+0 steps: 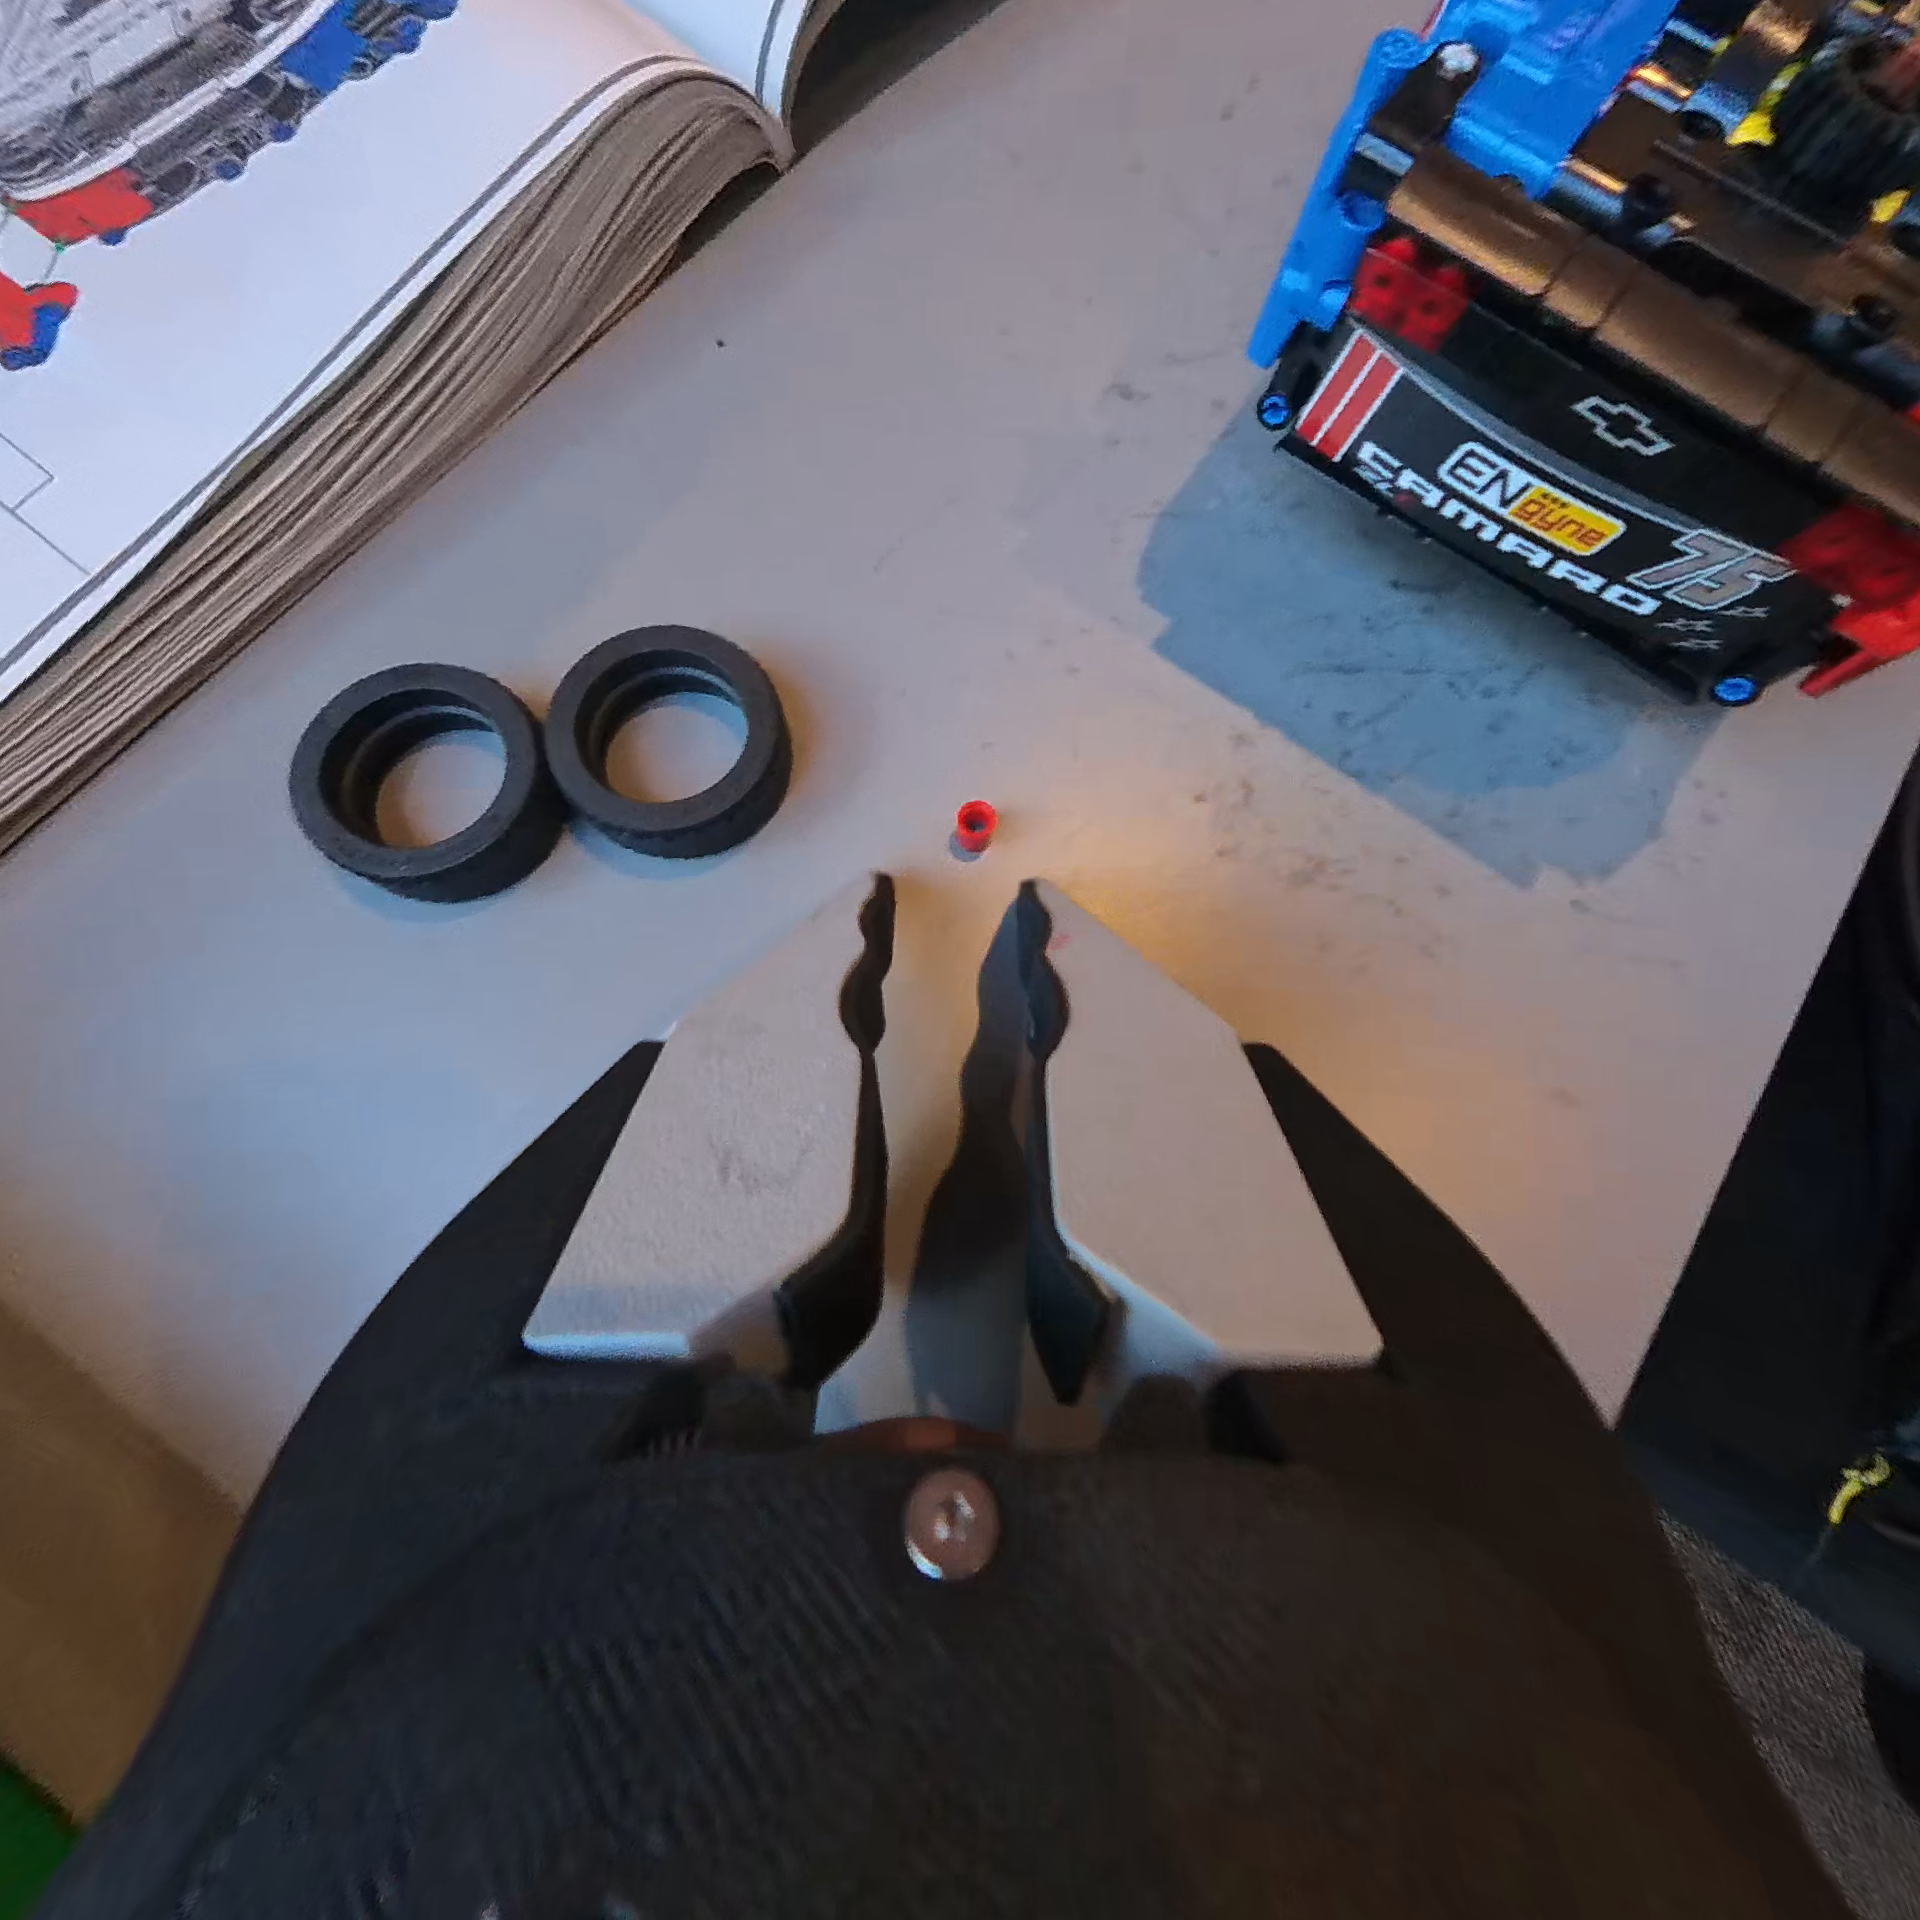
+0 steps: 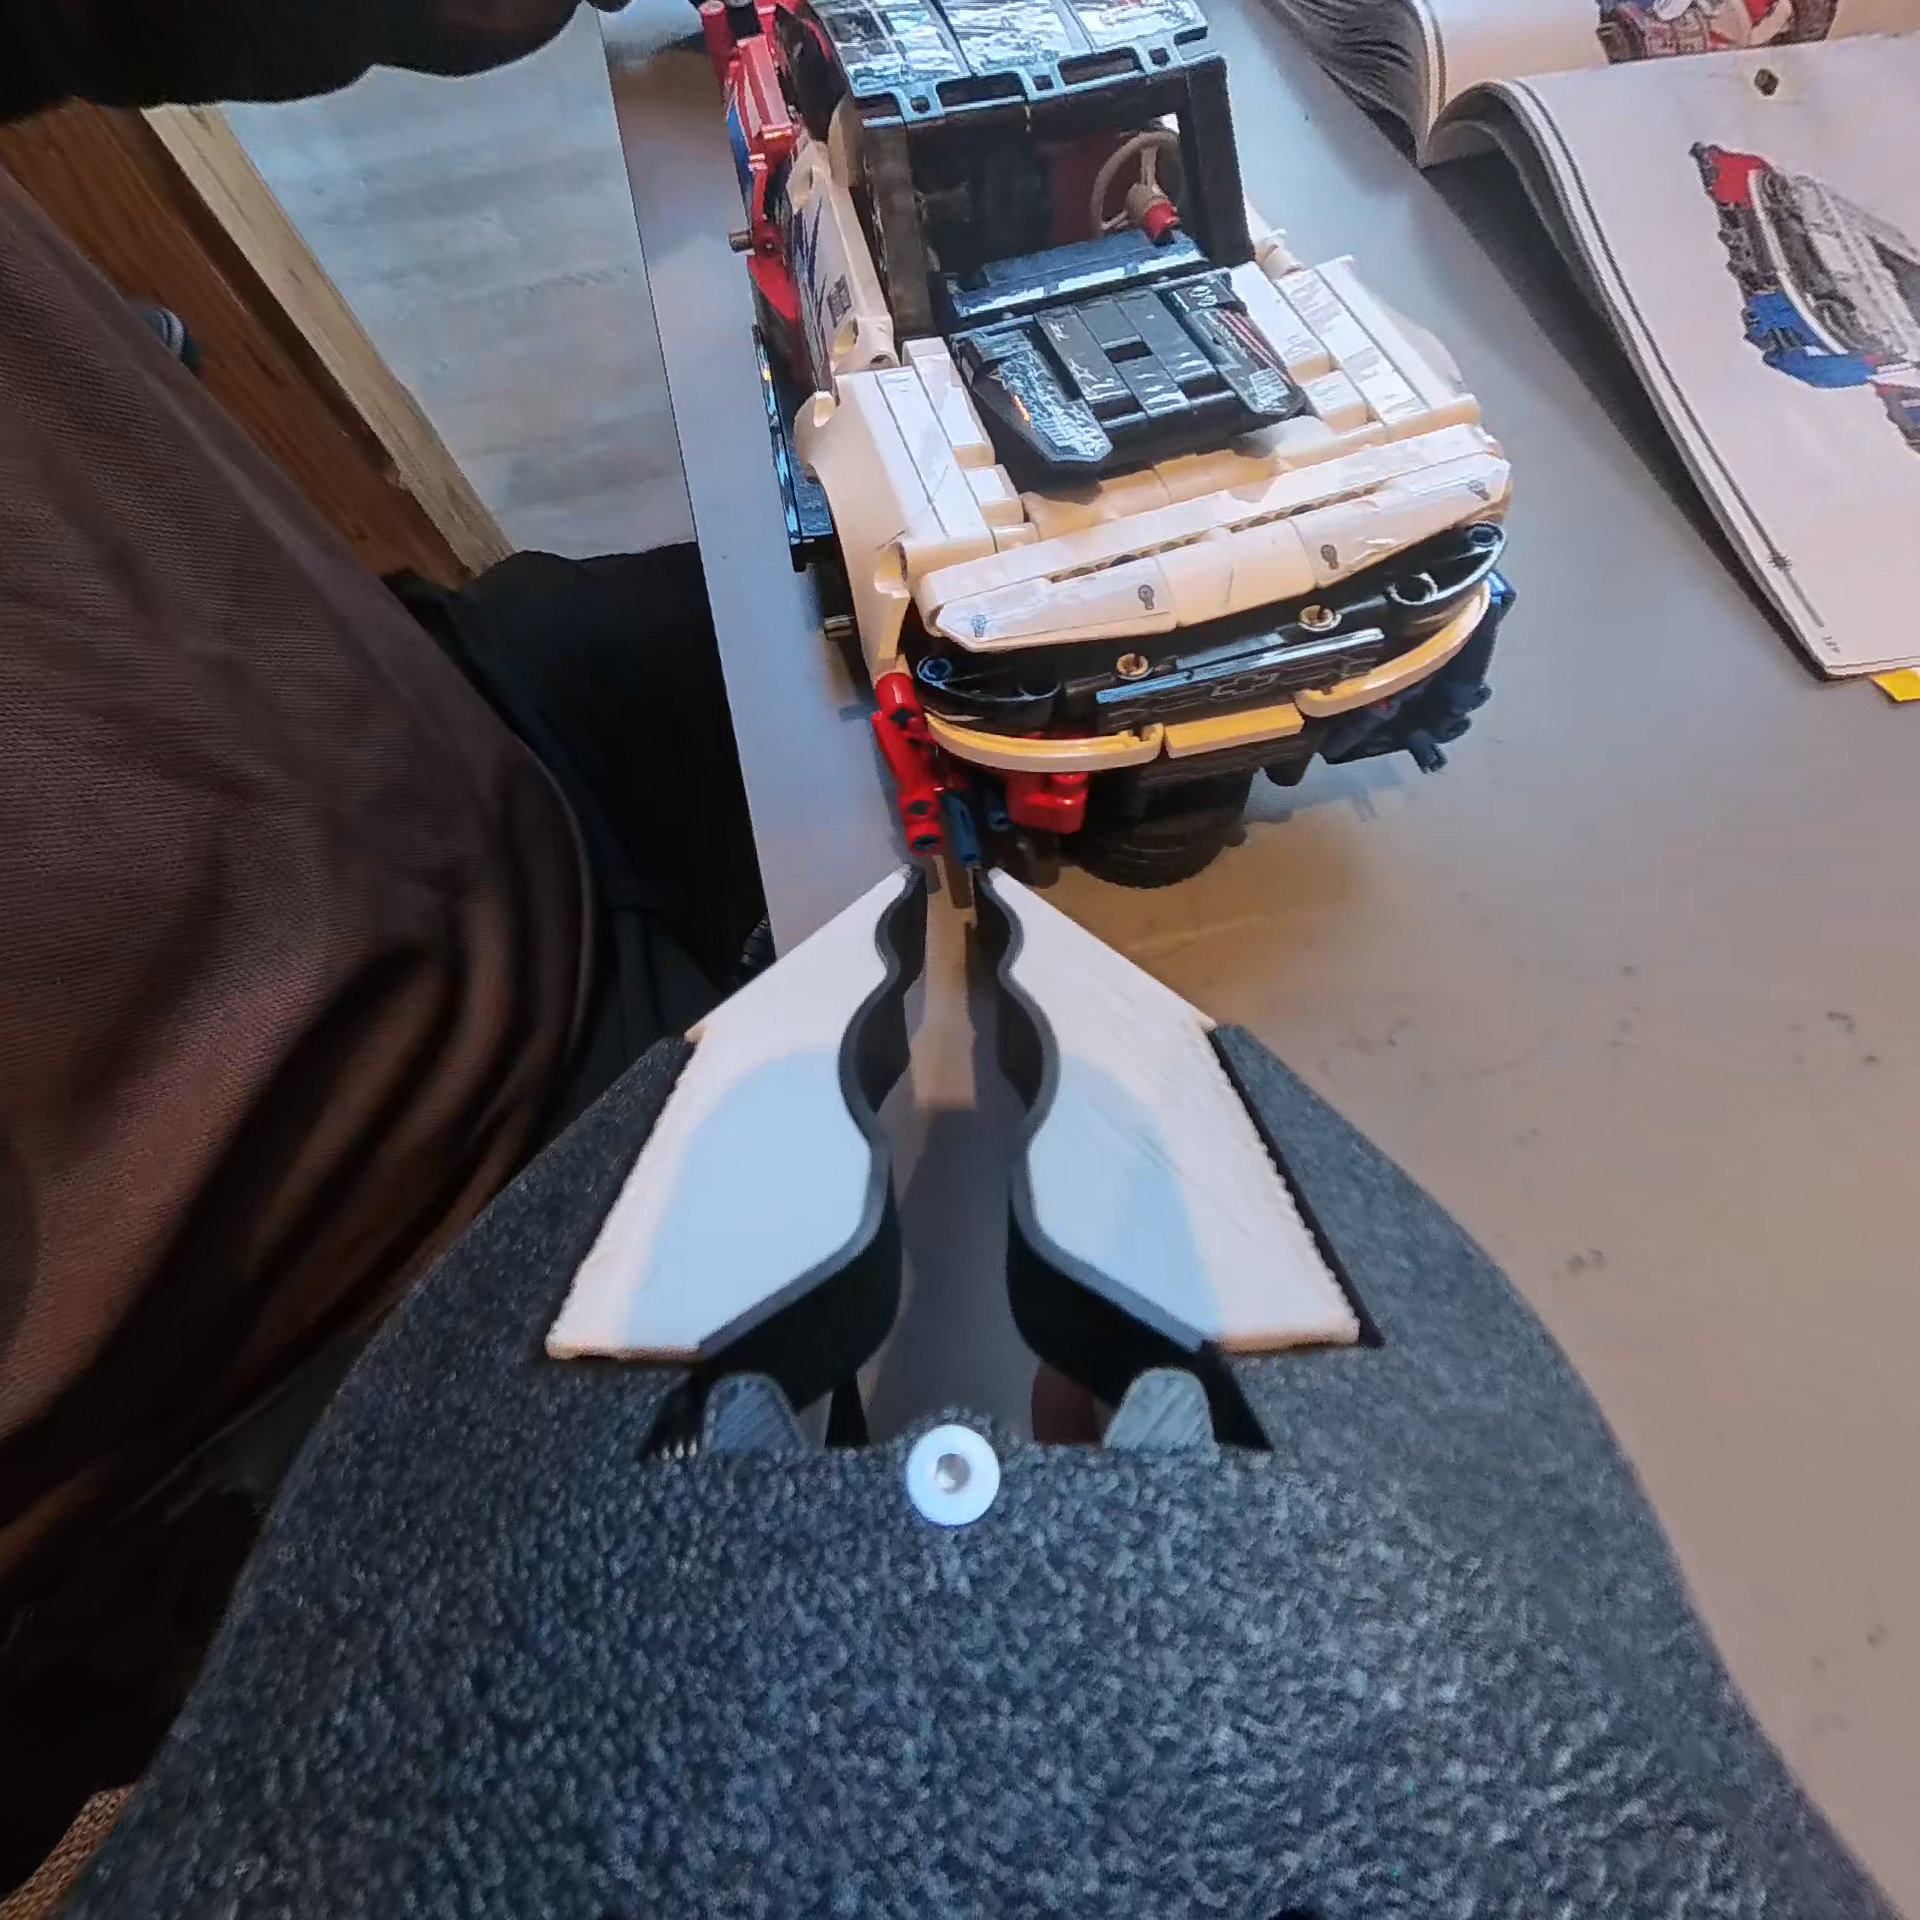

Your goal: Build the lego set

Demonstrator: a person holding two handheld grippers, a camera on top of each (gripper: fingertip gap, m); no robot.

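Your left gripper (image 1: 954, 883) hangs over the grey table (image 1: 935, 499) with its jaws parted and nothing between them. Just past its tips lies a small red bush (image 1: 975, 821), apart from both fingers. To the left of that piece, two black tyres (image 1: 540, 758) lie flat and touch each other. Farther off on the right stands the rear of the lego car (image 1: 1558, 416): a black panel bearing white lettering, an orange and yellow sticker, a number and a bow-tie emblem, with blue beams and red blocks above it. At the far left the instruction booklet (image 1: 312, 260) lies open, showing a printed build drawing in red, blue and grey.

Your right gripper (image 2: 948, 883) sits at the table's near edge, its jaws drawn close together, and a thin pale strip runs up the gap between them; I cannot tell whether they grip it. Its tips are just short of the red and blue pins (image 2: 930, 790) at the lego car's (image 2: 1143, 499) front corner. The car faces you, with a cream bonnet, a black vented panel and a dark grille strip bearing an emblem too small to read. A black wheel sits under the nose. A person's brown sleeve (image 2: 260, 727) fills the left side. Beyond the car on the right, the instruction booklet (image 2: 1714, 364) lies open.
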